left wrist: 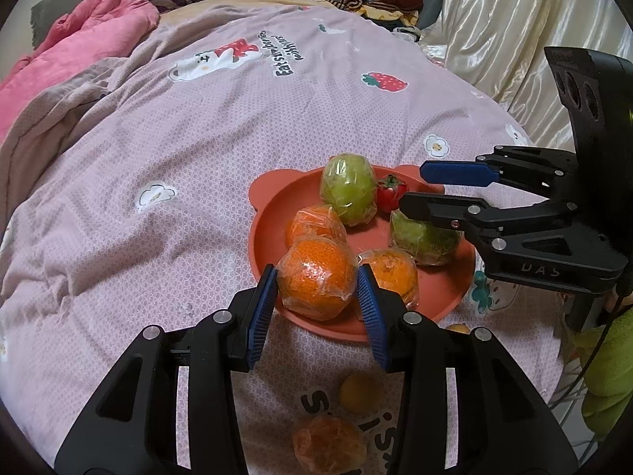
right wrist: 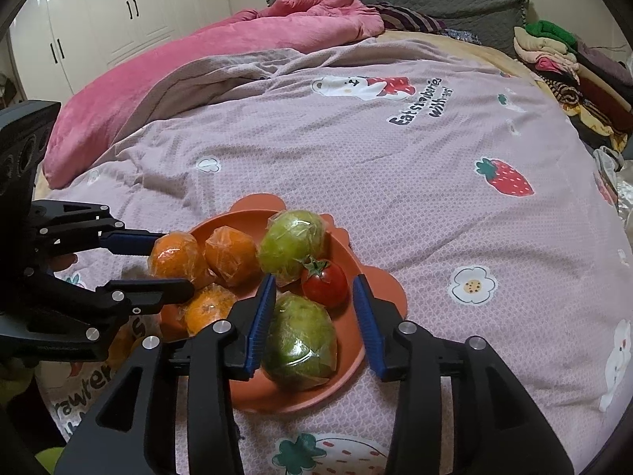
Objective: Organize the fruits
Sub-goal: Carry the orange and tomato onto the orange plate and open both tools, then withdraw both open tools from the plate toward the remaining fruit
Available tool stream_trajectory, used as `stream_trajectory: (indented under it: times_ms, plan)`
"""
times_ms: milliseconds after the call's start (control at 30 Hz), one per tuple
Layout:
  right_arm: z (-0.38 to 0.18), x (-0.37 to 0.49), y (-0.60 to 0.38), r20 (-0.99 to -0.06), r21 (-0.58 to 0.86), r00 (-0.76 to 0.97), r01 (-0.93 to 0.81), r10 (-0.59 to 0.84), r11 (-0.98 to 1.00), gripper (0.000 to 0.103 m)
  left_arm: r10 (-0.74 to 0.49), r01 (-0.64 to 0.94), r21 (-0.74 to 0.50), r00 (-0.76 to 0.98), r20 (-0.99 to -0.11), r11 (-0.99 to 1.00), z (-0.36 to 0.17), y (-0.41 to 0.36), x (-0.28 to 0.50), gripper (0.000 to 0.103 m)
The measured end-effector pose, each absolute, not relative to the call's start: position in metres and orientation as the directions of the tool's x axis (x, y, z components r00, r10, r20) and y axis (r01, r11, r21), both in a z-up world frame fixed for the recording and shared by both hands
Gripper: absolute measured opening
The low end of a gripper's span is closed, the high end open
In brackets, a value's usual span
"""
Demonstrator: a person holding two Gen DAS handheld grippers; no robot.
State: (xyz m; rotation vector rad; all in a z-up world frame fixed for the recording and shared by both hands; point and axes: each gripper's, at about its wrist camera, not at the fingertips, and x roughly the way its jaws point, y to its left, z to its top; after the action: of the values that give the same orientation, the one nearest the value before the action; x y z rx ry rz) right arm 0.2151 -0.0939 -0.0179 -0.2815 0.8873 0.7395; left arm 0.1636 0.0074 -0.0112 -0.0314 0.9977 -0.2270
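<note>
Left jaws grip 1 wrapped orange (left wrist: 314,283) at the plate's (left wrist: 273,198) 7 o'clock rim; right jaws gape wide. Release should come only once seated.

Left gripper (left wrist: 316,281) around wrapped orange (left wrist: 315,277)

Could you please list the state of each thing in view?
left gripper: shut on wrapped orange
wrapped orange: held over the plate's near rim
right gripper: open, astride green fruit
green fruit: wrapped, lying on plate
plate: loaded with fruit
cherry tomato: unwrapped, on plate
loose orange: on bedspread
</note>
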Motion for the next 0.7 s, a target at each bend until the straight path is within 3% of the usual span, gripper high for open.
stream_trajectory:
  times_ms: [700]
  plan:
    - [0.003,0.2,-0.105,-0.755,0.057,0.455,-0.671,0.471,0.739,0.055,-0.203,0.168,-0.132,0.54,-0.817,0.977,-0.007,0.013,0.163,0.043]
